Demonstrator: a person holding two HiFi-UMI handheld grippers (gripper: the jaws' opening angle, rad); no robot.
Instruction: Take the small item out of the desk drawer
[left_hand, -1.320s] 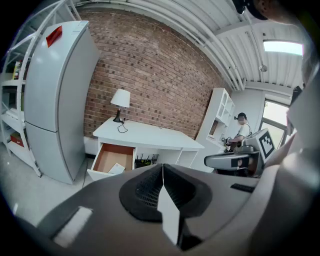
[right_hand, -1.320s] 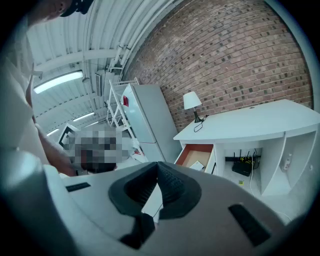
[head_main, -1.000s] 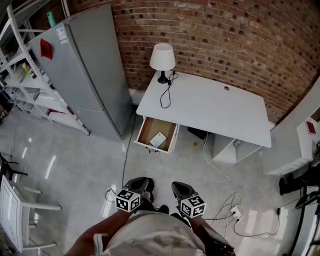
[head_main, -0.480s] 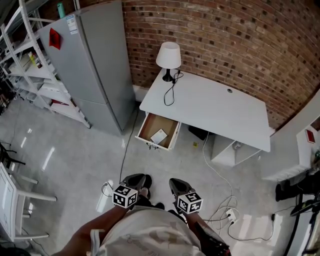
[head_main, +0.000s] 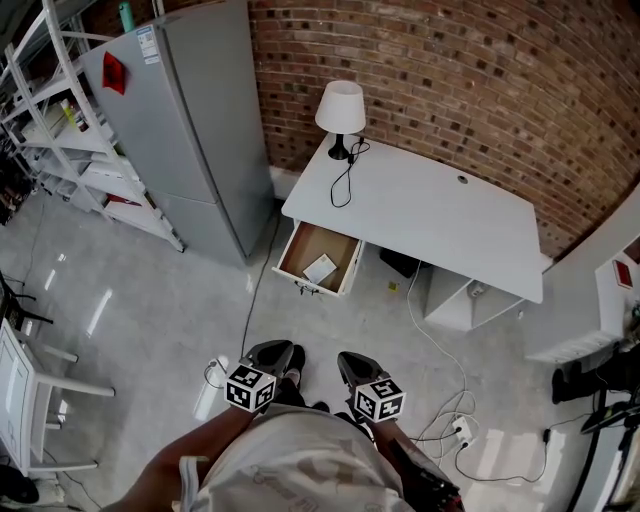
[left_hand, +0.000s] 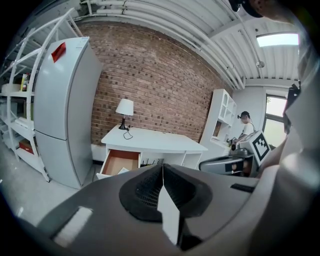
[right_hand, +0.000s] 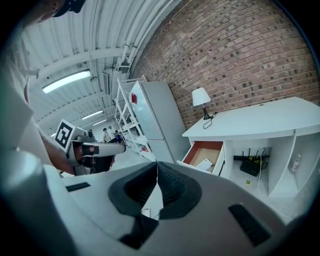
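White small item (head_main: 320, 268) lies in the open drawer (head_main: 312, 289), well ahead of your left gripper (head_main: 273, 353) and right gripper (head_main: 353, 361), both closed and empty.

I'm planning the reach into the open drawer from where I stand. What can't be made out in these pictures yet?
- White item in the drawer: too small in every view to identify; it only reads as flat and white.
- Drawer's rear part: in the head view it is hidden under the desk top.
- Black device under the desk: too small in the right gripper view to name, and mostly covered by the desk top in the head view.
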